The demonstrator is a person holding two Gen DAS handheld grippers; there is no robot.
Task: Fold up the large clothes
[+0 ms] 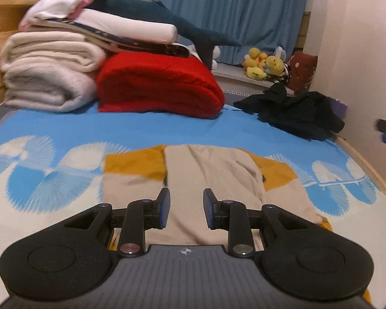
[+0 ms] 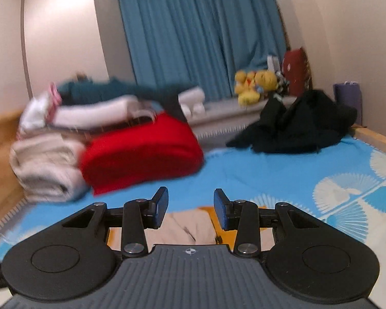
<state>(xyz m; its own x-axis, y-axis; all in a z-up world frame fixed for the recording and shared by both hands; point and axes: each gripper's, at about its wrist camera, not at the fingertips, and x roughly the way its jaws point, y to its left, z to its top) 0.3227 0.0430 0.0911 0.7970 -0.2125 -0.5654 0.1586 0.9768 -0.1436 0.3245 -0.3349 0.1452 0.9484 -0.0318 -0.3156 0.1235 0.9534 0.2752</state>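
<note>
Bed covered by a bright blue sheet printed with white fan shapes, filling both views, blue curtain behind. At the far left, stack of folded blankets: cream ones, a red one beside them, white and dark pieces on top. At the far right near the wall, crumpled black clothing, not yet folded. On the sill beyond, yellow plush toys. Nearest the cameras, beige and mustard garment laid flat on the sheet, one beige panel lapped over its middle, mustard showing at both sides. Left gripper low over that garment, jaws parted and holding nothing, beige cloth visible in the gap. Right gripper higher and tipped up toward the room, jaws likewise spread and empty, only the garment's far edge showing beneath; view blurred. Judged mid-fold: garment partly folded, neither tool gripping. Next move likely calls for lowering both tools to a free edge or corner, pinching a single layer, and carrying it across without dragging the lapped panel out of line.
</note>
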